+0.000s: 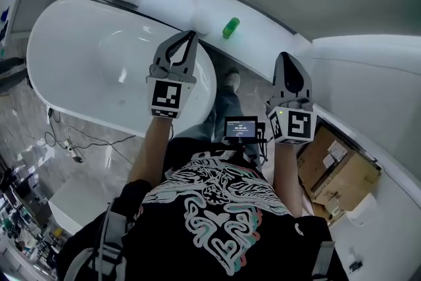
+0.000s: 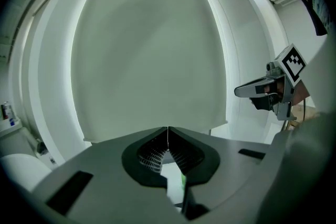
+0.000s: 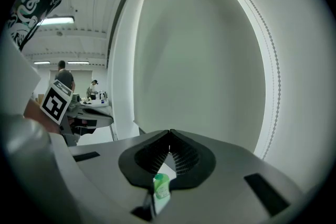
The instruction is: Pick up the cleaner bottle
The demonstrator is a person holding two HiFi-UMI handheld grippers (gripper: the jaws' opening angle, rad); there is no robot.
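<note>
1. Setting: a white-walled bathroom bay. A white bathtub (image 1: 99, 56) sits below the person, and a raised white ledge (image 1: 191, 6) runs along the wall behind it. A cardboard box (image 1: 342, 174) lies on the floor on the right gripper's side.
2. Task item: the cleaner bottle (image 1: 230, 27) is a small green container standing on that ledge. It lies ahead of both grippers and touches neither. In the right gripper view it shows low down, through the hollow beneath the closed tips (image 3: 161, 186).
3. Left gripper (image 1: 192, 35): the jaws are together with nothing between them. The tip hangs over the far end of the tub. The bottle is beyond it and off to its right, and the head view puts this gripper nearer to the bottle.
4. Right gripper (image 1: 285, 57): the jaws are together and empty. The bottle is ahead of it and off to its left, well apart.
5. Stage, as judged: this is the approach. No grasp has begun, and neither pair of jaws is set to receive the bottle.
6. Risks, as judged:
   - If the closed jaws reach the bottle, they would shove it rather than take it, so they need to part first.
   - The bottle looks small and light on a smooth ledge. A nudge could tip it or send it rolling off towards the tub or the floor.
   - Both grippers point towards the same spot, so they could knock together if both go in.
   - An off-centre pinch could squirt the bottle out sideways.
</note>
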